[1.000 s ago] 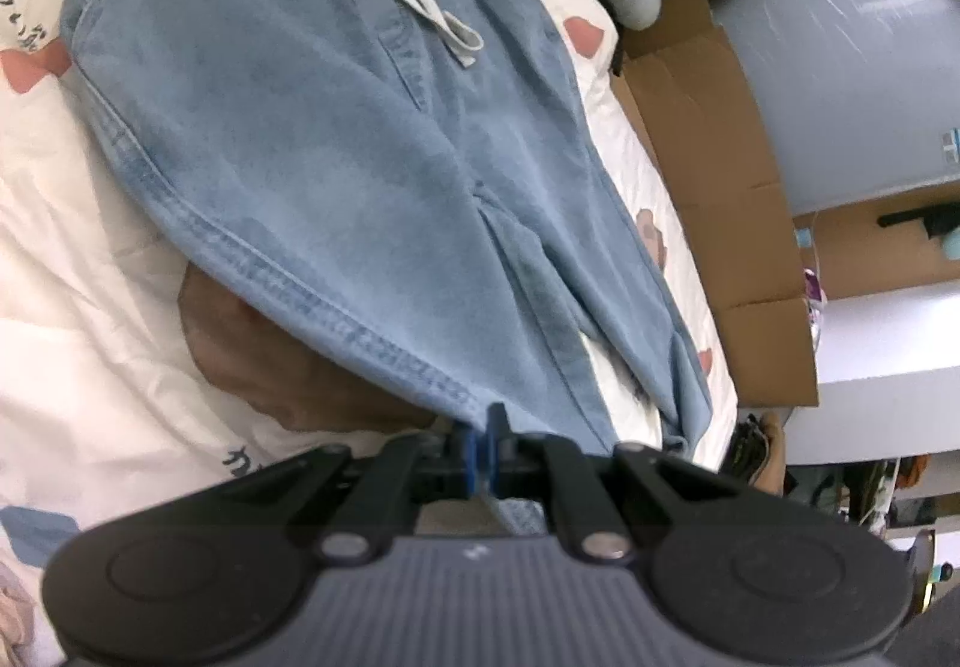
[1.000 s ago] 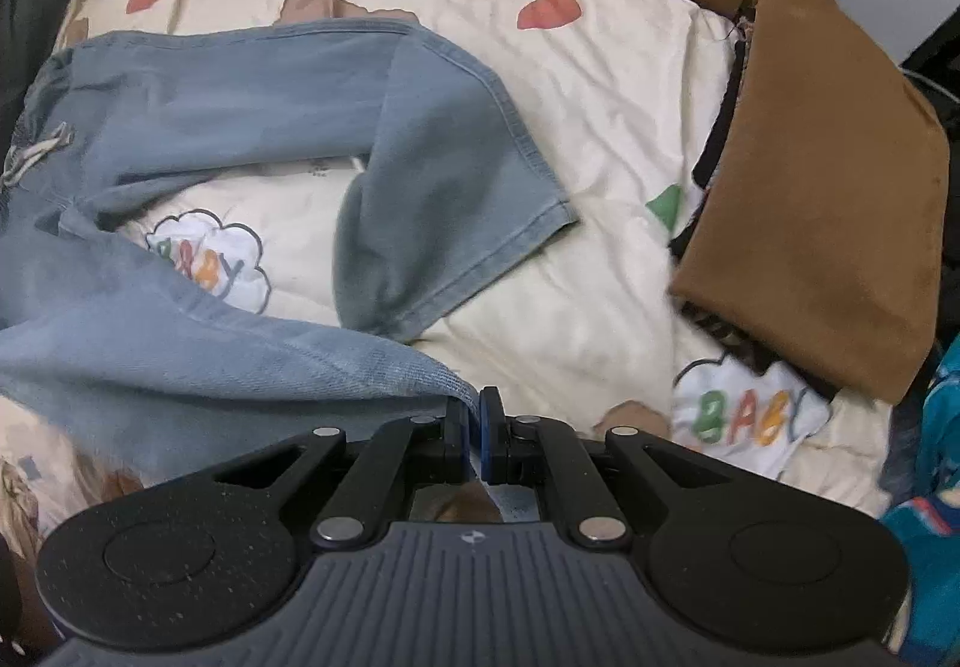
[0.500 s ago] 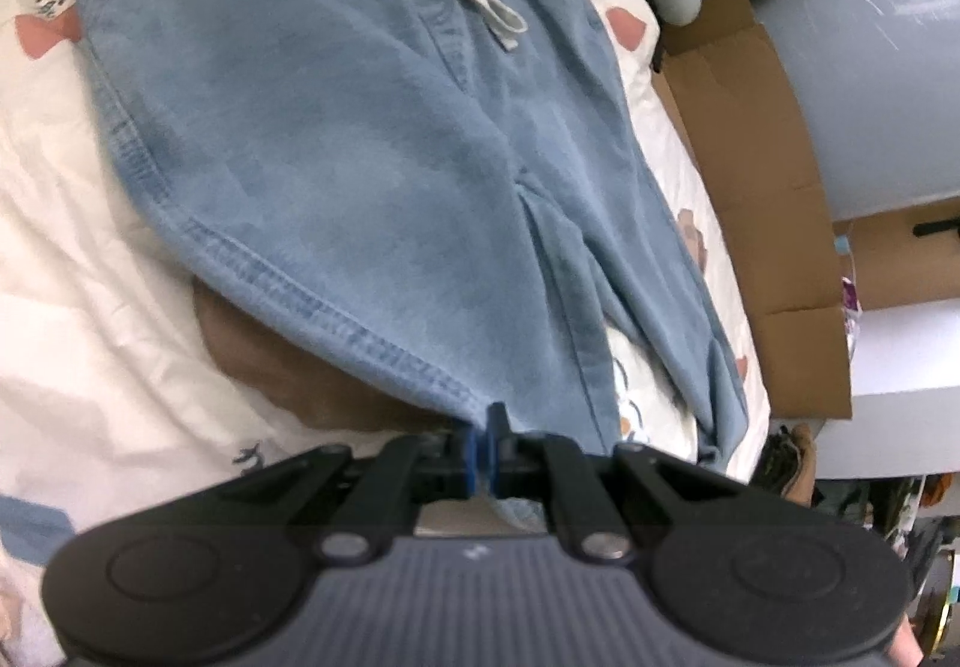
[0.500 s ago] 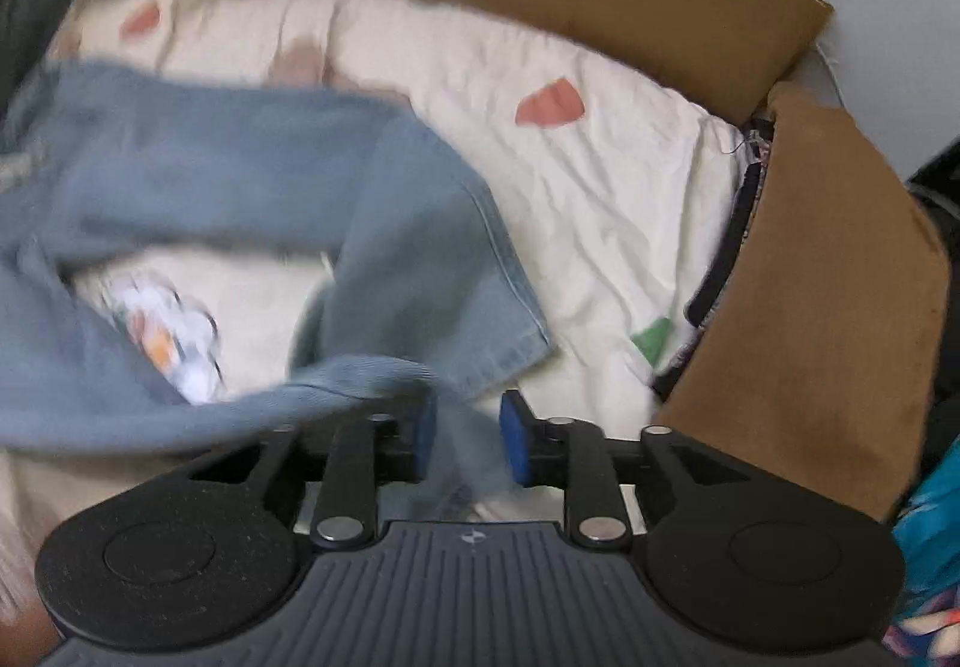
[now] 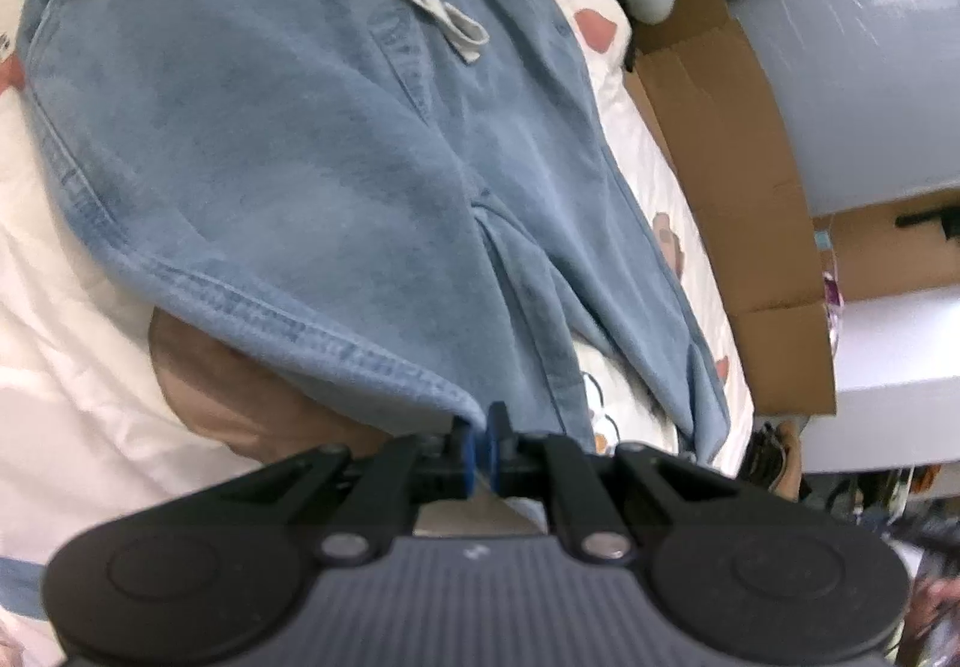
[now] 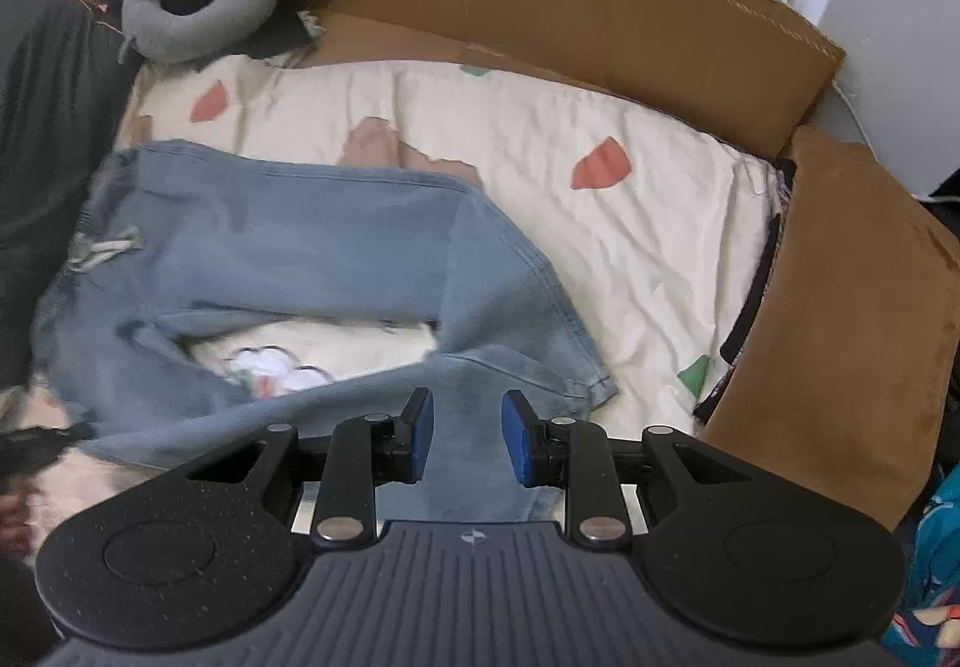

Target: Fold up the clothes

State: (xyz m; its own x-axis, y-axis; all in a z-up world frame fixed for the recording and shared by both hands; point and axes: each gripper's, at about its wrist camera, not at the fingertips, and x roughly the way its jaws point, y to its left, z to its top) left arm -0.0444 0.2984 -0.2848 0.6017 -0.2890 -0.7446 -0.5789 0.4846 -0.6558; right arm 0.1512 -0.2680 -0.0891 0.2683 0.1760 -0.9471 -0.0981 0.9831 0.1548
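- A home bedroom, lived-in and cluttered.
- A cream quilt printed with coloured cartoon shapes covers a bed.
- A grey U-shaped neck pillow lies at the far end.
- Flattened brown cardboard sheets line the bedside.
- A brown suede-like cushion rests at the edge.

My left gripper is pinched tight, its blue pads pressed together on the hem of the jeans. My right gripper hangs over the denim with its blue pads spread apart, holding nothing.
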